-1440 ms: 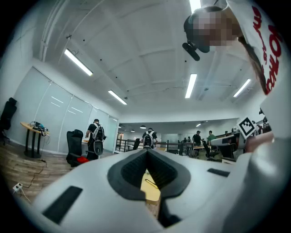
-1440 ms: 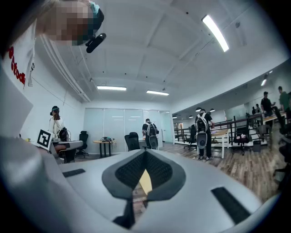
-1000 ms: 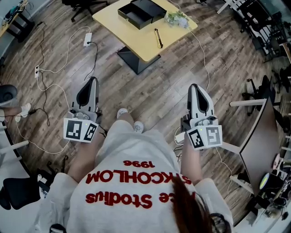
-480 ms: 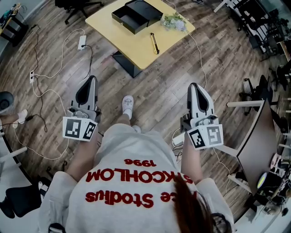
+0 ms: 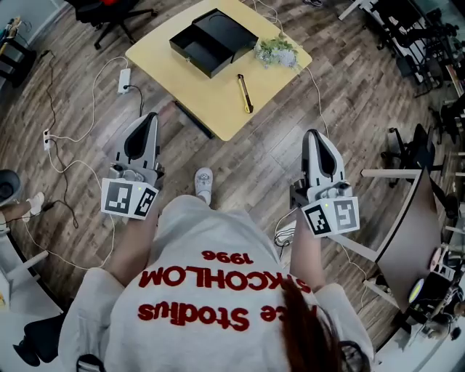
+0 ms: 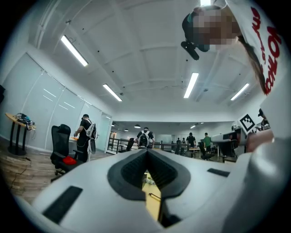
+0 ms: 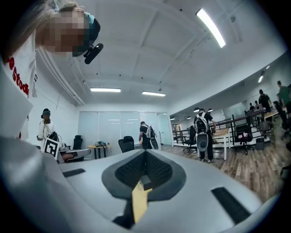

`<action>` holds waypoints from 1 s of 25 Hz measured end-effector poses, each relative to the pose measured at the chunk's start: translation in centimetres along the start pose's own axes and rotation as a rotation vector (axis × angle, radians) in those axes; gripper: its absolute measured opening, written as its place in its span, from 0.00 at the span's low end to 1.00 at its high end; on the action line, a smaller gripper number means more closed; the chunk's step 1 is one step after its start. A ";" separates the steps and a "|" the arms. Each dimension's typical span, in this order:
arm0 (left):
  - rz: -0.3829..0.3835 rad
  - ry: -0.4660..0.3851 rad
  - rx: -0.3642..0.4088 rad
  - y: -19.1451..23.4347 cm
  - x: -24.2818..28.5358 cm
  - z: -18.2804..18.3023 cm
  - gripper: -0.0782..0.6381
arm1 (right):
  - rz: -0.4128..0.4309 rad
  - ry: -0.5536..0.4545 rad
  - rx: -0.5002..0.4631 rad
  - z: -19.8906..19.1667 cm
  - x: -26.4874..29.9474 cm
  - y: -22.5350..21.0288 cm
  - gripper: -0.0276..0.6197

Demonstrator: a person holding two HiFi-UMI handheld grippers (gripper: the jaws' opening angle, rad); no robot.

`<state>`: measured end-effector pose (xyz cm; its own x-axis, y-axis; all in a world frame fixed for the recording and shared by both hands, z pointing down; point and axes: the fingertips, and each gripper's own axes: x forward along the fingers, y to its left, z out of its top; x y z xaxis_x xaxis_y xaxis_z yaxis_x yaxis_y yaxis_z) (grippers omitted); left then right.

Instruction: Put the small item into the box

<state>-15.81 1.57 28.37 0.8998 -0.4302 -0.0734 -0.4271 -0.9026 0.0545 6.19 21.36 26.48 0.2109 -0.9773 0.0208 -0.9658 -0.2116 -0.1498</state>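
A yellow table [image 5: 189, 76] stands ahead of me on the wooden floor. On it lies an open black box [image 5: 195, 51] with its lid [image 5: 227, 29] beside it. A slim dark and gold item [image 5: 245, 93] lies near the table's front corner, and a small bunch of flowers [image 5: 276, 51] sits to the right of the box. My left gripper [image 5: 149, 118] and right gripper [image 5: 312, 135] are held at waist height, well short of the table, both shut and empty. In the left gripper view, a strip of the table [image 6: 152, 208] shows below the closed jaws.
Cables and power strips [image 5: 123, 81] trail over the floor left of the table. Office chairs [image 5: 109, 11] stand at the far left, and desks and chair bases [image 5: 407, 182] crowd the right. My shoe [image 5: 204, 179] is on the floor between the grippers. People stand in the distance.
The table has drawn nearer and slid lower in the head view as I walk towards it. Both grippers stay shut, held as before.
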 end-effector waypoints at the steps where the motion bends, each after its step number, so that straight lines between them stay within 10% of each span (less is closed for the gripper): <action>1: -0.006 0.000 -0.003 0.5 0.9 -0.1 0.12 | -0.006 0.001 -0.001 0.1 0.8 -0.3 0.05; 13: -0.037 0.025 -0.027 5.3 8.2 -1.7 0.12 | -0.054 0.048 0.036 -1.0 7.3 -3.1 0.05; 25: 0.164 0.050 -0.012 7.4 12.4 -3.4 0.12 | 0.139 0.080 0.061 -1.7 16.5 -8.1 0.05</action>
<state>-7.51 -10.43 31.25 0.8215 -0.5701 -0.0125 -0.5679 -0.8198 0.0739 17.21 6.88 29.74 0.0613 -0.9954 0.0739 -0.9733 -0.0760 -0.2164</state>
